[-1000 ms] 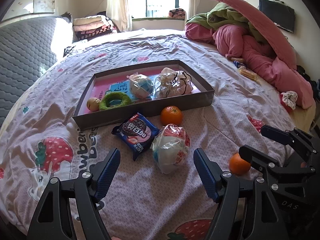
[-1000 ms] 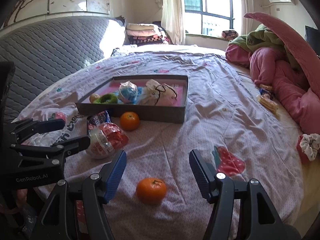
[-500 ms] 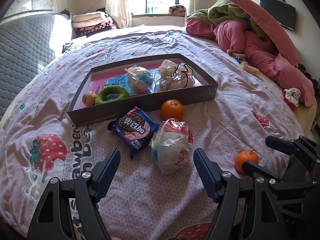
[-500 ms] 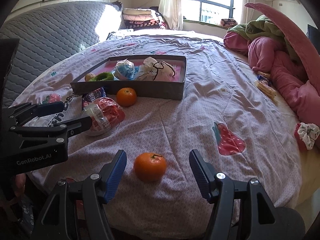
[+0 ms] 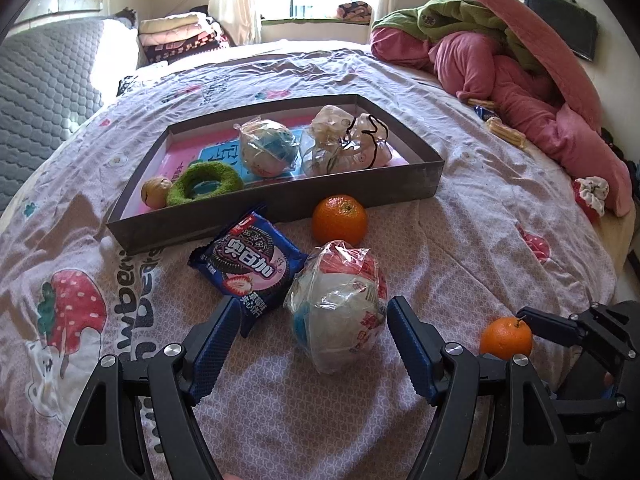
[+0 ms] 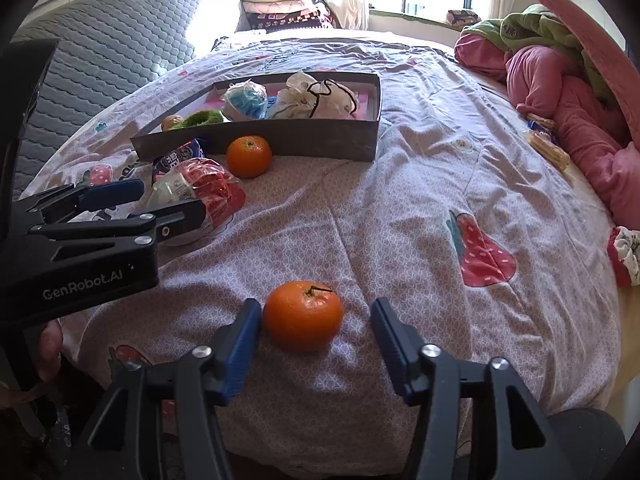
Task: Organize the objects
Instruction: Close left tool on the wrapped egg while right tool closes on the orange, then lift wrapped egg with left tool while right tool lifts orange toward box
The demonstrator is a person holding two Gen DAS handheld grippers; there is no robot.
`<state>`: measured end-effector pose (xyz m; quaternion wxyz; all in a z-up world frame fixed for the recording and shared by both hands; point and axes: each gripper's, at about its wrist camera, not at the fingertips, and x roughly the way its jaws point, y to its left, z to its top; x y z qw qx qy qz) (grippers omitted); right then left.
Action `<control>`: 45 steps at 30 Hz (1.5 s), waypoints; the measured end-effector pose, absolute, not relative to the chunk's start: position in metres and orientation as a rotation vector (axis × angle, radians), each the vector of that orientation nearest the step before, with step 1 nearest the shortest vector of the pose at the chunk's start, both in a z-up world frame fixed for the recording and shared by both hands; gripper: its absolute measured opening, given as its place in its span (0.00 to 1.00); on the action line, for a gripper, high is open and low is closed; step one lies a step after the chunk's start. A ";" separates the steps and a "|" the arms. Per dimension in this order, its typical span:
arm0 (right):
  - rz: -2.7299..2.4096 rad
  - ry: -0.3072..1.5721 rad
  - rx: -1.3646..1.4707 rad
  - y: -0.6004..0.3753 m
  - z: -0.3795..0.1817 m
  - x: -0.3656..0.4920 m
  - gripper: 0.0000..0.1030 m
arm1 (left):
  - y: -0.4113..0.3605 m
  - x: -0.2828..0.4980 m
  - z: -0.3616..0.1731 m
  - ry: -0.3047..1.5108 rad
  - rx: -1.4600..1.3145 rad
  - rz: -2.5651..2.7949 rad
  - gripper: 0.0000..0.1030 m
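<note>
cookie packet (image 6: 179, 159) mostly hidden behind wrapped bowl (image 6: 200, 196), small fruit (image 6: 172, 122) half behind box wall (image 6: 280, 142)

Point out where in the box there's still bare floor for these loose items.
Inside the box, bare pink floor lies behind the green ring, along the far-left wall. The right half is crowded by the tied bag and blue-white bundle; the walnut fills the near-left corner.

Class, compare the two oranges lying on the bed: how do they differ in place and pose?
The far orange lies against the tray wall; the near orange lies apart from it, between the open right claw fingers. The near orange shows a stem stub on top; the far one shows only a small dimple. Both rest ungripped on the bedspread.
</note>
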<state>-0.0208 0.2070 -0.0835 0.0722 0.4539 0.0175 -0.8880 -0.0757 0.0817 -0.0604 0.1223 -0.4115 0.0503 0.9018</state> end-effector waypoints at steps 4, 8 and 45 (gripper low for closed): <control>-2.652 0.056 1.368 0.205 -0.086 -0.021 0.44 | 0.086 -0.079 -0.060 0.147 -1.199 2.628 0.74; -2.641 0.070 1.363 0.201 -0.087 -0.022 0.38 | 0.088 -0.084 -0.061 0.128 -1.214 2.623 0.75; -2.696 0.048 1.127 0.193 -0.061 -0.022 0.37 | 0.052 -0.056 -0.014 0.031 -1.061 2.715 0.52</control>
